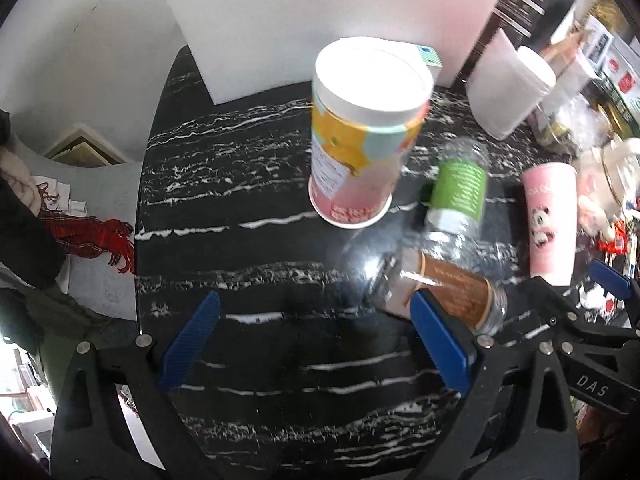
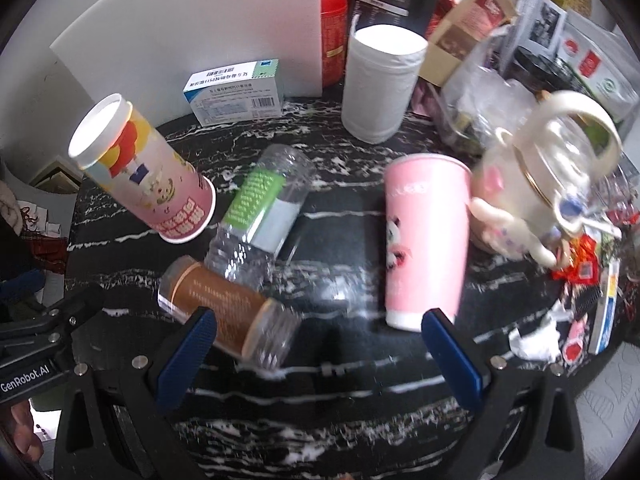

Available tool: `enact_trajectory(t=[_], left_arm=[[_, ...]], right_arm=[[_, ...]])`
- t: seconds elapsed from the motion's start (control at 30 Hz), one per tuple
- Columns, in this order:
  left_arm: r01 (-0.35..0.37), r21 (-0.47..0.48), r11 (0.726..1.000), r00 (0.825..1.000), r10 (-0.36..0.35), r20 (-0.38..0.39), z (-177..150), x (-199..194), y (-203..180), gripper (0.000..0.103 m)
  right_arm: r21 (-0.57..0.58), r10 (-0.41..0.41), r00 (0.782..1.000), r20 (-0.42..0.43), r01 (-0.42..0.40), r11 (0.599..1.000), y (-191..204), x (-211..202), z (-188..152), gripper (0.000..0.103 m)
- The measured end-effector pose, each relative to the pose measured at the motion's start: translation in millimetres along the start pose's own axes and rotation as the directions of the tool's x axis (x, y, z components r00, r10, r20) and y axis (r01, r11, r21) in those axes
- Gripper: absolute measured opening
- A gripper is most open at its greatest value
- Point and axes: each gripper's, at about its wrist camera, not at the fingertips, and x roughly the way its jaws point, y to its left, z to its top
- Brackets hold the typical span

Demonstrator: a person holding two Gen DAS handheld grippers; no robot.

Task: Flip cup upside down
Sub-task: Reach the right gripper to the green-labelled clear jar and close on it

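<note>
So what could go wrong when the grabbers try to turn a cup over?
Both grippers, left and right, are open and hold nothing.
1. Two clear bottles, the green-label bottle and the brown-label bottle, lie on their sides between the cups, so a nudge could probably set them rolling.
2. The pink panda cup stands close beside the glass teapot, so swinging it over might knock the teapot.

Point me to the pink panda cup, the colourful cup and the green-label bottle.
pink panda cup [image 2: 424, 240], right wrist view, mid side wall.
colourful cup [image 1: 356, 152], left wrist view, printed side wall.
green-label bottle [image 2: 256, 196], right wrist view, on the label.
</note>
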Motion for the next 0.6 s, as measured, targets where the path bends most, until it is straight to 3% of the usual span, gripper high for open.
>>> enact_trajectory(t=[0.6], left_arm=[[-0.03, -0.11, 0.993, 0.999, 0.026, -0.036, 27, 44, 29, 0.096]], right_arm=[[-0.029, 0.037, 0.999, -0.022, -0.037, 0.999, 39, 61, 65, 0.102]])
